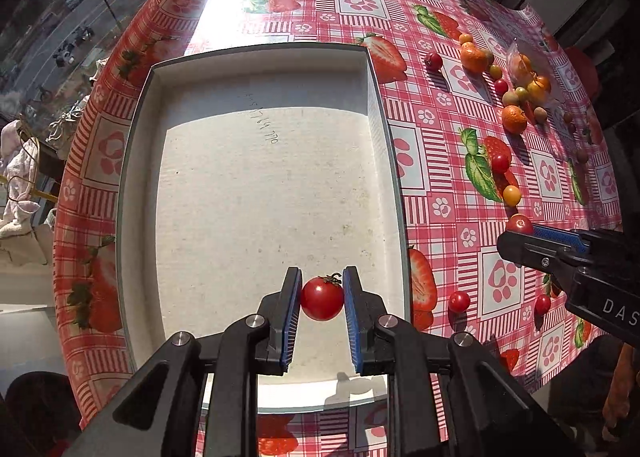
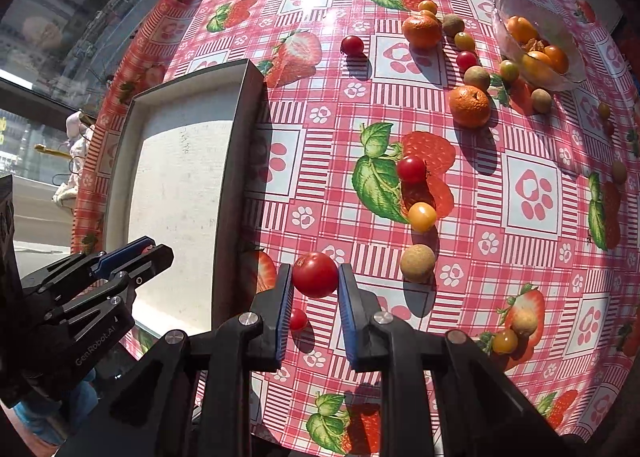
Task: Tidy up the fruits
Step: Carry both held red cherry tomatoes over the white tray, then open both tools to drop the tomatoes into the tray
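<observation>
My left gripper [image 1: 322, 297] is shut on a red cherry tomato [image 1: 322, 298] with a green stem, held above the near end of the white shallow box [image 1: 256, 57]. My right gripper [image 2: 314, 277] is shut on another red tomato [image 2: 315, 274], above the strawberry-print tablecloth just right of the box [image 2: 236, 161]. The right gripper also shows in the left wrist view [image 1: 520, 229], and the left gripper in the right wrist view [image 2: 136, 253]. Loose fruits lie on the cloth: two mandarins [image 2: 469, 105], red tomatoes [image 2: 411, 168], a yellow one [image 2: 421, 216], a brown longan [image 2: 417, 262].
A clear glass bowl [image 2: 560, 83] with orange fruits stands at the far right. More small fruits lie near it and at the near right [image 2: 505, 341]. A small red tomato [image 2: 298, 319] lies under the right gripper. The round table's edge curves at left, by a window.
</observation>
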### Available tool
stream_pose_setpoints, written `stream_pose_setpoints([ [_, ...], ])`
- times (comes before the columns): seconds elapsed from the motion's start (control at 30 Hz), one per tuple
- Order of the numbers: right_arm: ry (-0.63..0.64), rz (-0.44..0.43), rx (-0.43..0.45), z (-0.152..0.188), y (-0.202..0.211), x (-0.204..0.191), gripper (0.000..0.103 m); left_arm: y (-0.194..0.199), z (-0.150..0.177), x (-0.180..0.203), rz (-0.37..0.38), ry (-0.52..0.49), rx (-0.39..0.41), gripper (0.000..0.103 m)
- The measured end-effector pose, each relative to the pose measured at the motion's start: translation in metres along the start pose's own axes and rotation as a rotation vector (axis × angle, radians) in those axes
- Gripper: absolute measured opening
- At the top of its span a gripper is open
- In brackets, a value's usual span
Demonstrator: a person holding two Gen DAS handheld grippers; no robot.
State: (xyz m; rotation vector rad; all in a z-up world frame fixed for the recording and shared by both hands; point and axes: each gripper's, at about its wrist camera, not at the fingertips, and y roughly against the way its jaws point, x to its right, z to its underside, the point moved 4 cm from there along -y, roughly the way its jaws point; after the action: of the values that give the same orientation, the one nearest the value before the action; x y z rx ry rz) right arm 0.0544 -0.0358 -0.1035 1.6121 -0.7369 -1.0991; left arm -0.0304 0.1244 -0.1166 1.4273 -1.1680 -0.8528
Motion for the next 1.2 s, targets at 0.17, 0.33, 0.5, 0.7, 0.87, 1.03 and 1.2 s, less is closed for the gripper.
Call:
stream_pose_setpoints([
  [0.17, 0.071, -0.041, -0.030, 0.000, -0.022, -0.051, 0.024, -0.011, 0.016, -0.038, -0.046, 0.044, -0.041, 0.022],
  [0.33, 0.143, -0.064, -0.075, 0.003, -0.046, -0.091, 0.024, -0.024, 0.028, -0.059, -0.075, 0.061, -0.070, 0.022],
  [0.5, 0.194, -0.040, -0.122, 0.005, -0.074, -0.114, 0.024, -0.035, 0.035, -0.065, -0.079, 0.062, -0.090, 0.022],
  [0.7, 0.224, 0.003, -0.174, 0.010, -0.100, -0.121, 0.025, -0.042, 0.042, -0.060, -0.101, 0.030, -0.094, 0.023],
  [0.87, 0.218, 0.016, -0.196, 0.012, -0.106, -0.118, 0.028, -0.044, 0.040, -0.053, -0.133, 0.024, -0.101, 0.038],
  [1.03, 0.214, 0.002, -0.201, 0.007, -0.111, -0.125, 0.056, -0.040, 0.041, -0.068, -0.154, 0.047, -0.087, 0.084],
  [1.2, 0.209, -0.031, -0.157, -0.001, -0.096, -0.136, 0.080, -0.031, 0.042, -0.069, -0.159, 0.036, -0.088, 0.084],
])
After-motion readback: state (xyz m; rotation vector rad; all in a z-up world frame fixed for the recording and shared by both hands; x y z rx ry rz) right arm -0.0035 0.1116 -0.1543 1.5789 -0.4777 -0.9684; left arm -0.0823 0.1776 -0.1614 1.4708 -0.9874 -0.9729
